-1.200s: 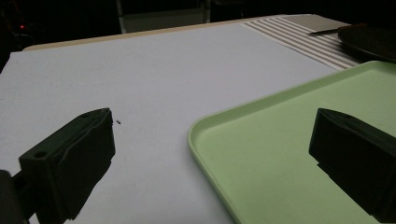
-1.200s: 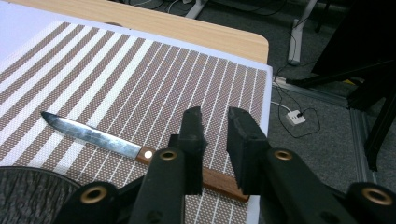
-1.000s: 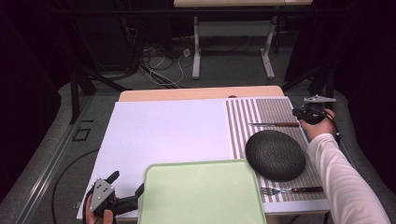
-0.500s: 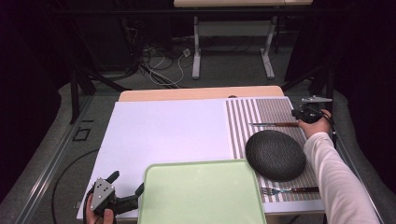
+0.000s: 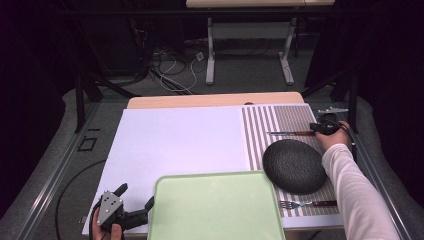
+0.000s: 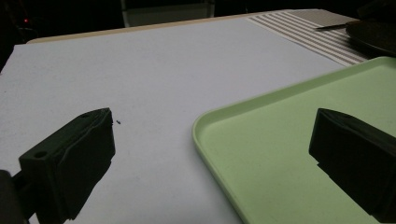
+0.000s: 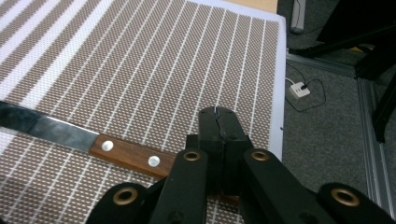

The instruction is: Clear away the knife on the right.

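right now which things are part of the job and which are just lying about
In the job:
- right gripper, shut on the knife handle
- left gripper, open by the green tray

Lying about:
- dark plate
- fork
- striped placemat

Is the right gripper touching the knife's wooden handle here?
Touching. In the right gripper view the right gripper has its jaws closed together over the end of the knife, whose wooden handle runs in under them on the striped placemat.

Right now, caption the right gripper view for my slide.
Right tool shut on wooden-handled knife lying on striped placemat.
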### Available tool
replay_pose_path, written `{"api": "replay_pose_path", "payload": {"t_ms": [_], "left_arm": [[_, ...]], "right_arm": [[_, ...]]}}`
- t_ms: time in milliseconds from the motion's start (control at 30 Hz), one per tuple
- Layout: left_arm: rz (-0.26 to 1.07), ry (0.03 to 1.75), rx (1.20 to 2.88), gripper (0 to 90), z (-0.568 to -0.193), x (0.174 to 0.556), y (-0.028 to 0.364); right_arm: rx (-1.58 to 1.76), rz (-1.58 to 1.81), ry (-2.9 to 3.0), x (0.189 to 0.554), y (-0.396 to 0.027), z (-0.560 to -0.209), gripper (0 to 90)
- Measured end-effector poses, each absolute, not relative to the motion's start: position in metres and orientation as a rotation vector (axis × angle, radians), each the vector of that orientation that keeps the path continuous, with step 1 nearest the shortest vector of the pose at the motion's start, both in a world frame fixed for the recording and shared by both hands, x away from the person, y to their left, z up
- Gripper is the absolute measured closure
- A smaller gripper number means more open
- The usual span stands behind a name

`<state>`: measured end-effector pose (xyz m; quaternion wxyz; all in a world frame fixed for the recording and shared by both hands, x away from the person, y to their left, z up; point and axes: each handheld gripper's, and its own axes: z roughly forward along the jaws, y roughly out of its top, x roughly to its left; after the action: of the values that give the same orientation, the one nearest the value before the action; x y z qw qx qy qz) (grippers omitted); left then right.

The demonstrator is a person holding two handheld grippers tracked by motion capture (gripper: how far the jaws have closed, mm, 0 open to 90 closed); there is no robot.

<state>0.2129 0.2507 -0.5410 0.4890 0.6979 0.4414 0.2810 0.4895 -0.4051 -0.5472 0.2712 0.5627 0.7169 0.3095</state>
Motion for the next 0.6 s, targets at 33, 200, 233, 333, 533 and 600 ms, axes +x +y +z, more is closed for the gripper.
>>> {"api": "replay_pose_path", "payload": {"t_ms": [33,200,233,333,533,600], "left_arm": [[0.683,1.072,1.697,0.5,-0.541,0.213,0.251],[0.68,1.069,1.699,0.5,-0.541,0.213,0.251],[0.685,1.066,1.704,0.5,-0.541,0.213,0.251],[0.679,1.067,1.701,0.5,-0.541,0.213,0.251],[0.68,1.06,1.702,0.5,-0.541,0.213,0.25],[0.679,1.059,1.701,0.5,-0.541,0.213,0.25]], "right_arm": [[1.526,0.829,1.941,0.49,-0.407,-0.549,90.0],[1.538,0.821,1.953,0.488,-0.41,-0.552,89.0],[1.541,0.814,1.958,0.487,-0.41,-0.553,89.1],[1.542,0.804,1.971,0.486,-0.412,-0.554,90.0],[1.579,0.821,1.984,0.477,-0.416,-0.554,90.0],[1.579,0.814,1.994,0.475,-0.416,-0.554,90.0]]}}
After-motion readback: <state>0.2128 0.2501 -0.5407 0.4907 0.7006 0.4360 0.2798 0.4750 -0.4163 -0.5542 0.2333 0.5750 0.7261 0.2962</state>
